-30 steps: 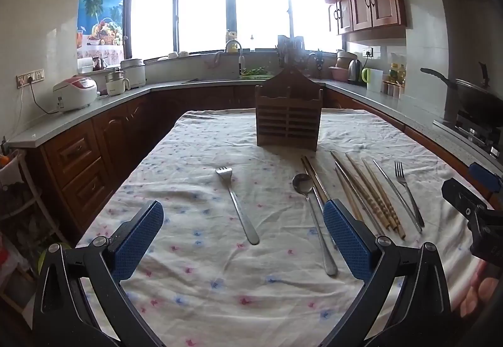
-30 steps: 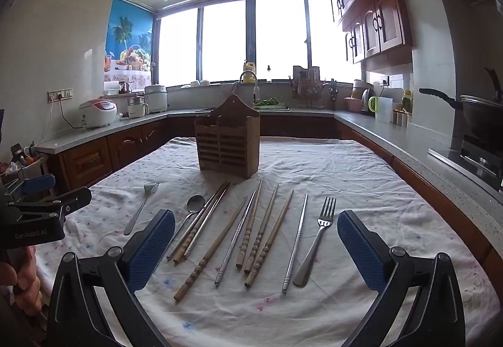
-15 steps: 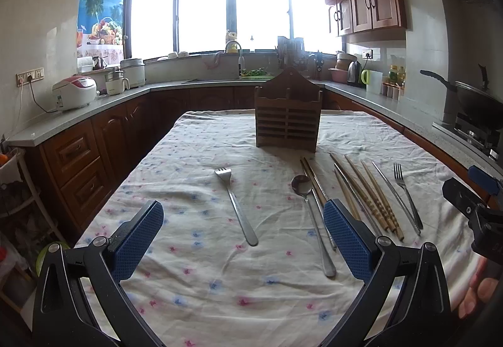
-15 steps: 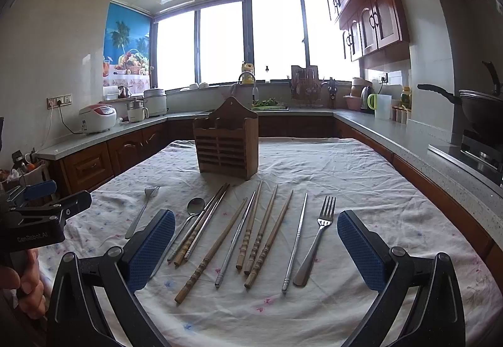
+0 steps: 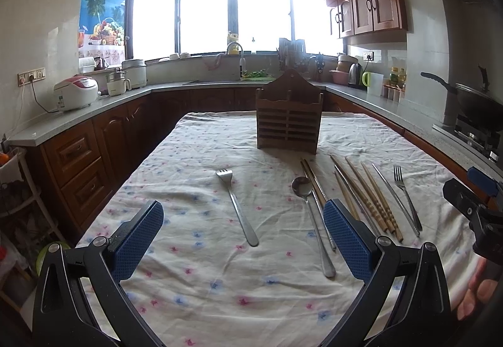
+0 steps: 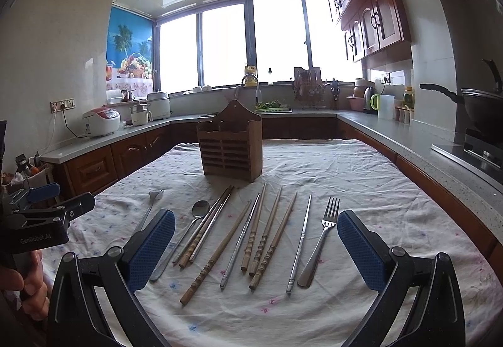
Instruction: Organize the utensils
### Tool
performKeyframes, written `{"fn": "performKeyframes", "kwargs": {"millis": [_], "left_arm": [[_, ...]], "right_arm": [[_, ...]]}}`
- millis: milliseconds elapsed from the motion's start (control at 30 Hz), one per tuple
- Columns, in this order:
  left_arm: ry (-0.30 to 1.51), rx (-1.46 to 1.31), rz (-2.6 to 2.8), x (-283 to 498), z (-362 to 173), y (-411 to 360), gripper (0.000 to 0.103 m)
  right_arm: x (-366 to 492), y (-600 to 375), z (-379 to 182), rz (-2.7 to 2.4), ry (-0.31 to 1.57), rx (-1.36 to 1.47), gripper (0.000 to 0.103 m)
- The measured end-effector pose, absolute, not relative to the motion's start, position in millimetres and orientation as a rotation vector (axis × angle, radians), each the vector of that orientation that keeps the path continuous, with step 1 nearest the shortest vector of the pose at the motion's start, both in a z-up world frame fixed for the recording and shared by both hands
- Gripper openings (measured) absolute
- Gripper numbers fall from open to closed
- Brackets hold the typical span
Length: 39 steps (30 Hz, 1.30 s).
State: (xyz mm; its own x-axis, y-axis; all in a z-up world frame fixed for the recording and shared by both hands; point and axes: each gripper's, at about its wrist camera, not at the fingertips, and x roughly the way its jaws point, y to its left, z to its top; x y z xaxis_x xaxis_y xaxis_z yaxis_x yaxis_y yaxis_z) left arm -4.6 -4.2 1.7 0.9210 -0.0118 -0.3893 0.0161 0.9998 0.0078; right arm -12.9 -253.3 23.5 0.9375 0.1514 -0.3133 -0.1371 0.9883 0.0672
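Wooden holder (image 6: 232, 142) upright — utensils (image 6: 267, 234) loose.

White tablecloth (image 5: 195, 256) dotted pink and blue; brown slatted holder (image 5: 288, 120); silver forks (image 6: 320, 240).

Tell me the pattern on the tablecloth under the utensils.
The tablecloth is off-white with small scattered pink and blue flower prints, clearest in the left wrist view.

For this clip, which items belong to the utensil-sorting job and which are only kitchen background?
Job: wooden holder, two forks, spoon, chopsticks, both open grippers.
Background: rice cooker, kettle, wok, tablecloth.
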Motion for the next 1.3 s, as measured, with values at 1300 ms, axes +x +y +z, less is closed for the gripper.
{"fn": "performKeyframes", "kwargs": {"millis": [1300], "left_arm": [[0.412, 0.008, -0.029, -3.8, 0.5, -5.9, 0.103]], "right_arm": [[-15.1, -247.3, 26.0, 0.164, 0.328, 0.056, 0.103]]}}
